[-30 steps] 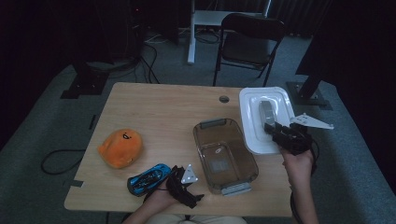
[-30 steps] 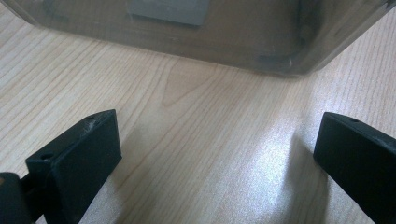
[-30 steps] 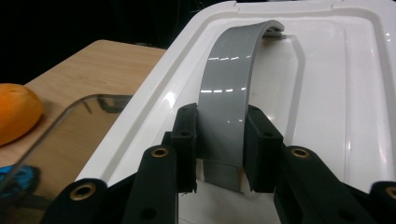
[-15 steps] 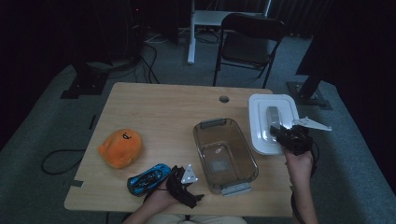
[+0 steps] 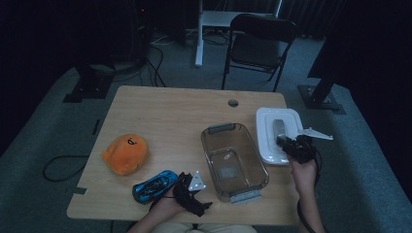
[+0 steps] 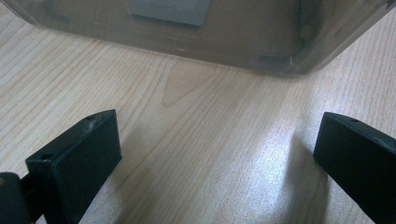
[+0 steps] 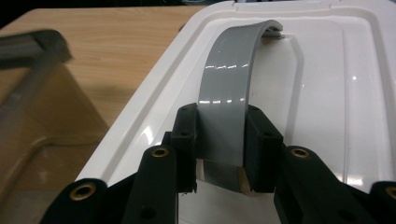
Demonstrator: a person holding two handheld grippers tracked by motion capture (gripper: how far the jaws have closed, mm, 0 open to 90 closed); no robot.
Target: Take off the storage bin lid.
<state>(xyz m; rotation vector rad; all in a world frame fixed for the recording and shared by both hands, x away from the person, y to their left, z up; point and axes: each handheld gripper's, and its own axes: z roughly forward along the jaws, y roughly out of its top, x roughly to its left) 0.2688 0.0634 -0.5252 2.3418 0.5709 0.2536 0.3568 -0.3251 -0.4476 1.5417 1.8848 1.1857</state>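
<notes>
Wooden table (image 5: pixel 170 111) carries a white lid (image 7: pixel 327 84) at its right edge; the lid's grey handle (image 7: pixel 231 79) sits pinched between the right gripper (image 7: pixel 219 140) fingers. Beside it lies a clear dish (image 5: pixel 234 160). Left gripper (image 6: pixel 215 154) rests spread wide.

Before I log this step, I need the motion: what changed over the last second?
The right gripper, shut on the grey handle, slid the white lid along the table away from the glass dish. The left gripper, the orange plush and the blue toy car stayed put.
</notes>
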